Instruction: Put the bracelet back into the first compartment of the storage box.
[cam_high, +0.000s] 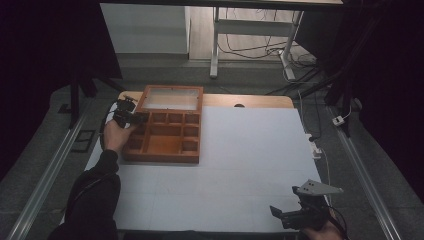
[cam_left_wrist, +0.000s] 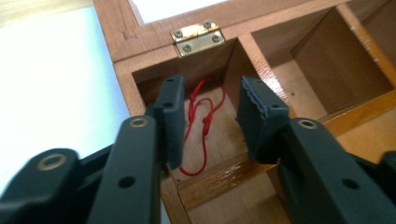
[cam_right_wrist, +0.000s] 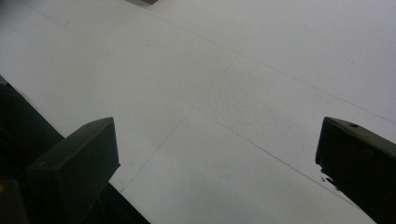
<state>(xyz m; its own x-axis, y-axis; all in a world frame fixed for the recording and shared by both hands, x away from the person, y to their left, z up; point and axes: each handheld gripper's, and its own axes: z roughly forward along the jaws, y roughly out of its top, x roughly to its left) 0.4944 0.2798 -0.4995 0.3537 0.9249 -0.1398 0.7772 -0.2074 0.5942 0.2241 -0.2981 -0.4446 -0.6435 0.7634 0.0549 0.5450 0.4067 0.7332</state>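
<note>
Red cord (cam_left_wrist: 201, 122) lies loose on the floor of the wooden box's (cam_high: 162, 155) corner compartment beside the hinge (cam_left_wrist: 197, 36). Left gripper (cam_left_wrist: 208, 119) hovers above it, jaws apart, touching nothing. Right gripper (cam_right_wrist: 217, 154) rests wide open over the white table (cam_high: 250, 150).

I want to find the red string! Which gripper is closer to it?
Left. The left gripper hangs right above the red string in the wooden box; the right gripper sits far off near the table's edge.

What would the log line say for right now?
left tool: open over box corner slot | red cord: lying in slot, not gripped | right tool: open above bare table
</note>
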